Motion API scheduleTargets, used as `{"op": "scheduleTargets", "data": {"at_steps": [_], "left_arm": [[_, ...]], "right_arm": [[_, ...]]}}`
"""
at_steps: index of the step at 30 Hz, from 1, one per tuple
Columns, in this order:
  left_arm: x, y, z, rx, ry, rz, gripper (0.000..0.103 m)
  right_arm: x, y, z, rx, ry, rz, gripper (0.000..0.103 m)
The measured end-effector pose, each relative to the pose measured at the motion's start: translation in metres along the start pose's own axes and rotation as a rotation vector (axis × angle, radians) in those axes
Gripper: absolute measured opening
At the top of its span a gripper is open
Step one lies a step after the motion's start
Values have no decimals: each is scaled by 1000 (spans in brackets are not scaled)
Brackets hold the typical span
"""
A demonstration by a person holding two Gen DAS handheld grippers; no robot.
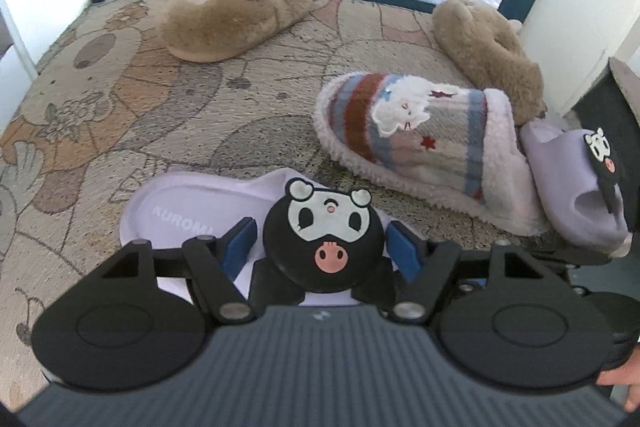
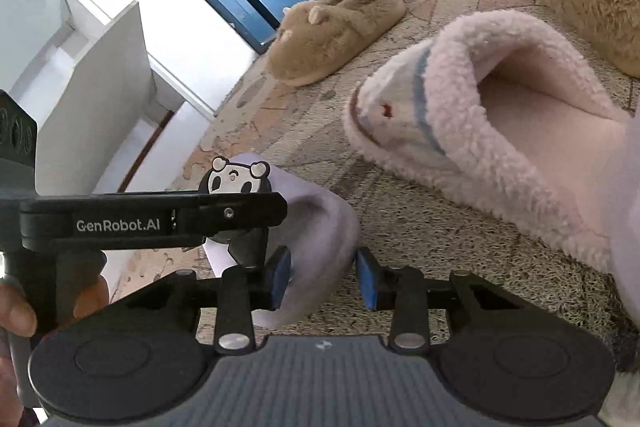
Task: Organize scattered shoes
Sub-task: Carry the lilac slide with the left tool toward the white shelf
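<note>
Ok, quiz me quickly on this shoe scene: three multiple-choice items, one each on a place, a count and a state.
1. Where does the striped slipper lie?
A. on the patterned mat
B. on a blue shelf
C. in a box

2. How many brown plush slippers are in view?
A. one
B. two
C. four

3. What sits between the left tongs?
A. nothing
B. a brown slipper
C. the lilac slide with the black charm

Answers:
1 A, its sole rests on the mat's cartoon print.
2 B, one sits near the blue frame and another behind the striped one.
3 C, the blue pads flank the charm in the left wrist view.
</note>
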State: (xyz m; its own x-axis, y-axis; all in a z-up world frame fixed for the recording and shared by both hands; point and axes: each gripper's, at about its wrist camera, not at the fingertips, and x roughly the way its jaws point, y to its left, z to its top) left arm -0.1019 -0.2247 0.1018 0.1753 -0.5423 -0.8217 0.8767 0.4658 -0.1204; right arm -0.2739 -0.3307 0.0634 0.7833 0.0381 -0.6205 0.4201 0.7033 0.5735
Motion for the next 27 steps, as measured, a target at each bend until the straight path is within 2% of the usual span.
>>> {"op": "scheduleTargets", "data": {"at_steps": [7, 10, 20, 27], "left_arm": [[-14, 19, -7, -91, -2, 21, 68], [-14, 28, -12, -131, 22, 35, 68], [-30, 42, -33, -134, 23, 101, 69], [-45, 75, -55, -214, 27, 148, 69]], "right_arm": [[6, 15, -7, -32, 31, 35, 39], [11, 21, -10, -40, 48, 43, 39], [30, 44, -26, -73, 113, 76, 39], [49, 72, -34, -130, 156, 113, 39]]}}
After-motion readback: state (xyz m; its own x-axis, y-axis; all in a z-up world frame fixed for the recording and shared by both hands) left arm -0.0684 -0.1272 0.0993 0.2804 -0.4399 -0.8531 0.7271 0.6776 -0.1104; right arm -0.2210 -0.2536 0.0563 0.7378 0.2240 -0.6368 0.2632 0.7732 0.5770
